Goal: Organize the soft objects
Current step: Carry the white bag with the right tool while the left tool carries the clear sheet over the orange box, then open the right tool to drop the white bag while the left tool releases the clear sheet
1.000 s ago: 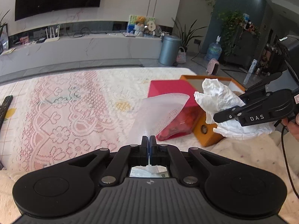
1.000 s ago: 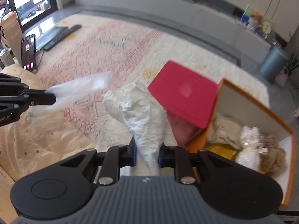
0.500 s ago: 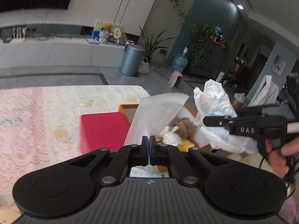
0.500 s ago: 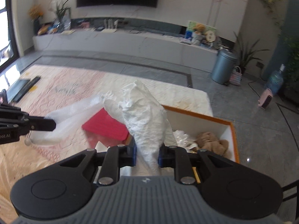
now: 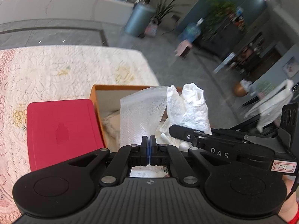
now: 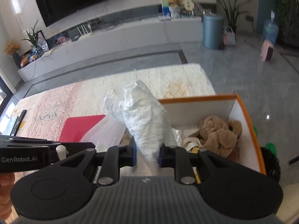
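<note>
**Mia:** Both sets of jaws are squeezed tight. The left gripper (image 5: 149, 145) has its fingers pressed together on a thin see-through plastic sheet (image 5: 142, 115). The right gripper (image 6: 147, 154) is pinching a crumpled white bag (image 6: 147, 119) at its bottom end, and the rest of the bag sticks up.

**Ben:** Where are they holding them?

**Mia:** Up in the air, right by the orange box (image 6: 248, 123). The two grippers are side by side. The sheet and the bag hang over the near end of the box.

**Ben:** What is in the box?

**Mia:** A fluffy brown soft toy (image 6: 218, 130) lies inside, with some pale soft stuff next to it. A red lid (image 5: 61, 130) sits just beside the box on the lacy rug (image 5: 56, 71).

**Ben:** So which step is this?

**Mia:** It looks like the carrying part is nearly over, and the dropping part comes next. The grippers need to go a bit lower, over the open space in the box, and then let go. The sheet is very light, so it could float out if it is dropped from too high.
</note>
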The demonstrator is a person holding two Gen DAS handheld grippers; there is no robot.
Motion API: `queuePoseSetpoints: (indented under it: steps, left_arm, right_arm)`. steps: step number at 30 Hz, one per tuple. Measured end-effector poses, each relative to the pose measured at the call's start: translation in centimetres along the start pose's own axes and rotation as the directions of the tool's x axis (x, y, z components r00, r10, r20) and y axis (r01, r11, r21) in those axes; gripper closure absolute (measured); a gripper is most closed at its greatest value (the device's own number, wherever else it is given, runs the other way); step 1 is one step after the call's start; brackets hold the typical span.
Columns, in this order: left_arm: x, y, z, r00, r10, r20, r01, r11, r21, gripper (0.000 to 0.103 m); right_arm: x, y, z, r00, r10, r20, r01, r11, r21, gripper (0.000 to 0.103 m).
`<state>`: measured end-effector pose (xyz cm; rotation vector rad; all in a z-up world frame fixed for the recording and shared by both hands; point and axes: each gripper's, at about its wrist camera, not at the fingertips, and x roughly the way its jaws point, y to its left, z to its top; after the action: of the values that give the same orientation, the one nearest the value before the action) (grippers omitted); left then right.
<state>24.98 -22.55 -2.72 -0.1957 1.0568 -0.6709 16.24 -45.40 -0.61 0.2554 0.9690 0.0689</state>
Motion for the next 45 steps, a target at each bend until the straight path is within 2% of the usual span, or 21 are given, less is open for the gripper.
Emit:
queuePoseSetpoints:
  steps: [7, 12, 15, 17, 21, 22, 25, 27, 31, 33, 34, 35, 38, 42, 45]
  left_arm:
    - [4.1, 1.4, 0.4, 0.992, 0.070, -0.100, -0.071, 0.998, -0.001, 0.103]
    - [4.8, 1.4, 0.2, 0.987, 0.097, -0.130, -0.095, 0.995, 0.024, 0.102]
    - [4.8, 1.6, 0.2, 0.985, 0.101, -0.142, -0.098, 0.995, 0.027, 0.100]
    - [4.5, 1.6, 0.4, 0.986, 0.097, -0.138, -0.094, 0.995, 0.028, 0.099]
    - [3.2, 1.7, 0.5, 0.989, 0.084, -0.118, -0.082, 0.996, 0.025, 0.084]
    - [3.0, 1.7, 0.6, 0.990, 0.082, -0.112, -0.079, 0.997, 0.025, 0.083]
    - [2.1, 1.6, 0.7, 0.993, 0.075, -0.094, -0.072, 0.997, 0.030, 0.082]
    - [1.5, 1.6, 0.7, 0.994, 0.070, -0.079, -0.067, 0.997, 0.040, 0.082]
    - [1.0, 1.5, 0.6, 0.995, 0.084, -0.055, -0.080, 0.994, 0.075, 0.083]
    - [1.2, 1.4, 0.6, 0.994, 0.094, -0.061, -0.088, 0.992, 0.095, 0.089]
    - [1.3, 1.6, 0.5, 0.993, 0.097, -0.061, -0.091, 0.992, 0.092, 0.089]
    - [1.4, 1.8, 0.5, 0.994, 0.097, -0.059, -0.092, 0.992, 0.090, 0.089]
    - [1.5, 2.2, 0.4, 0.992, 0.111, -0.055, -0.105, 0.990, 0.099, 0.089]
    - [1.3, 2.8, 0.3, 0.992, 0.113, -0.051, -0.107, 0.988, 0.111, 0.089]
    - [1.3, 3.1, 0.3, 0.994, 0.100, -0.051, -0.094, 0.990, 0.108, 0.089]
  right_arm:
    - [6.4, -2.4, -0.2, 0.984, 0.107, -0.145, -0.090, 0.989, 0.120, 0.083]
    - [8.5, -2.7, -0.7, 0.974, 0.125, -0.190, -0.101, 0.986, 0.132, 0.077]
    - [8.4, -2.6, -0.6, 0.973, 0.128, -0.191, -0.107, 0.987, 0.120, 0.070]
    - [7.8, -2.4, -0.3, 0.974, 0.130, -0.184, -0.110, 0.987, 0.114, 0.057]
    - [5.9, -1.9, 0.5, 0.978, 0.124, -0.170, -0.114, 0.991, 0.068, 0.043]
    - [5.3, -1.8, 0.7, 0.980, 0.117, -0.163, -0.110, 0.993, 0.053, 0.039]
    - [3.7, -1.4, 1.1, 0.983, 0.102, -0.150, -0.102, 0.995, 0.006, 0.035]
    - [2.9, -1.2, 0.9, 0.983, 0.098, -0.153, -0.103, 0.995, -0.020, 0.036]
    - [3.4, -0.7, -0.3, 0.975, 0.093, -0.203, -0.108, 0.992, -0.062, 0.053]
    - [4.7, -0.3, -1.0, 0.968, 0.084, -0.237, -0.104, 0.992, -0.072, 0.067]
    - [5.4, -0.2, -1.2, 0.963, 0.086, -0.254, -0.106, 0.992, -0.067, 0.083]
    - [6.1, -0.2, -1.4, 0.959, 0.093, -0.269, -0.113, 0.992, -0.059, 0.088]
    - [8.1, 0.5, -1.6, 0.949, 0.102, -0.299, -0.127, 0.990, -0.065, 0.093]
    - [10.7, 1.6, -2.0, 0.935, 0.073, -0.348, -0.116, 0.988, -0.105, 0.094]
    - [12.4, 1.4, -2.3, 0.918, 0.072, -0.389, -0.114, 0.990, -0.085, 0.095]
